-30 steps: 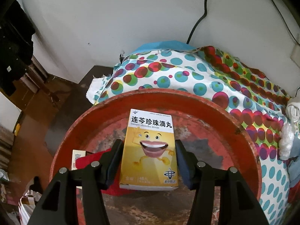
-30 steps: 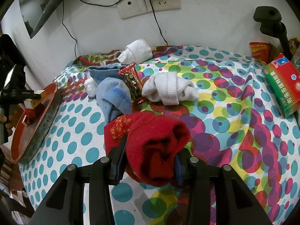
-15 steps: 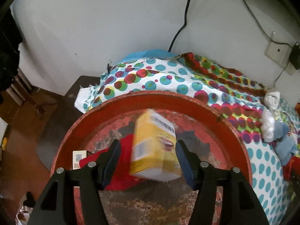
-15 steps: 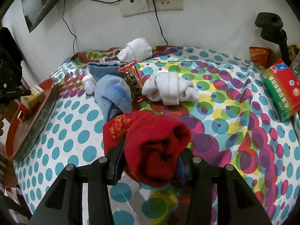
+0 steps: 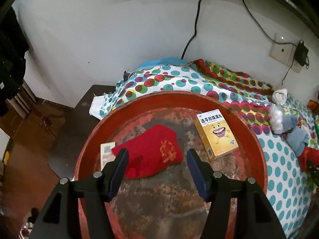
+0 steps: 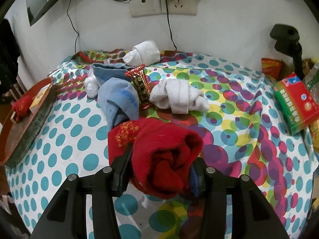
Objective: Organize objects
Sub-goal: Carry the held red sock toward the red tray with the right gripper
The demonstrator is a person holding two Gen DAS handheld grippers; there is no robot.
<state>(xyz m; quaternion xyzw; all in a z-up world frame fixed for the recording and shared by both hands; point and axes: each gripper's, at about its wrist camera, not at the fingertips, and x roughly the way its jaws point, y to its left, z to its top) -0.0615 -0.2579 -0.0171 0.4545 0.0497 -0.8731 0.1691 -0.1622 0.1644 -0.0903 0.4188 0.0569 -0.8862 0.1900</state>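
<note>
— Over the red tray (image 5: 257,149), what's between the left tongs (image 5: 156,160)?
— Nothing; they gape wide. The yellow box (image 5: 216,134) lies right of them, the red pouch (image 5: 153,155) just beyond.
— And the right tongs (image 6: 161,160)?
— Clamped on a rolled red sock (image 6: 167,159), though they've just eased slightly, above the spotted worktop (image 6: 69,139).
</note>
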